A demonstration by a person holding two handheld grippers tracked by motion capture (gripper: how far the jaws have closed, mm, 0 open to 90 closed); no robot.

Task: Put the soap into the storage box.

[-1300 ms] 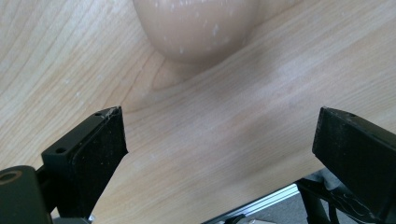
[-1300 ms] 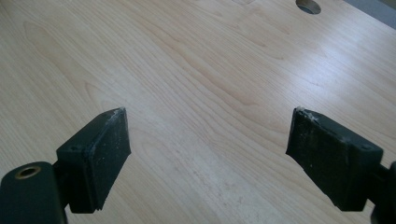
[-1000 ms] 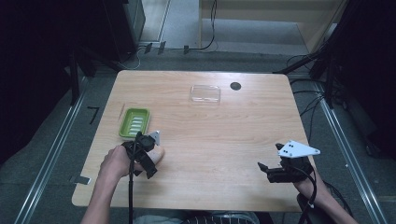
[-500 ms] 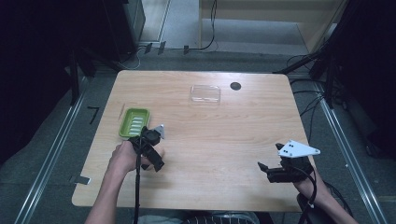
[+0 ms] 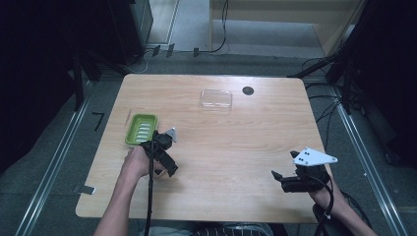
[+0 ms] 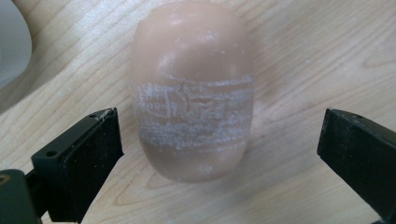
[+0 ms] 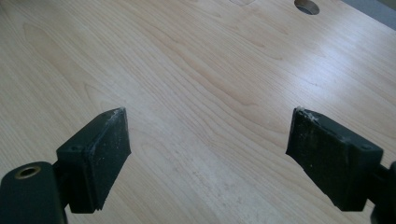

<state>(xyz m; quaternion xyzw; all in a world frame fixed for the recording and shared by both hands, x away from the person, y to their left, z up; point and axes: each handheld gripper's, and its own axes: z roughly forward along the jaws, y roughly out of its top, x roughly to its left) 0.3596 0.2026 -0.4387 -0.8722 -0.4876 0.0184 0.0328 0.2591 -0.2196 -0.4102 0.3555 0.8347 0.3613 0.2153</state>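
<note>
A peach-coloured oval soap point(image 6: 193, 91) lay flat on the wood, lengthwise between the left jaws and clear of both, nearer the left one. A band of whitish scuff marks crossed its middle; its ends were smooth and glossy.

left tool point(image 6: 219, 154) jaws apart, right tool point(image 7: 208, 158) likewise

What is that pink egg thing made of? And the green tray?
The pink oval bar looks like soap: smooth, waxy, with a scraped chalky white band across its middle. The green tray looks like glossy moulded plastic with ridges inside, probably a soap dish.
</note>
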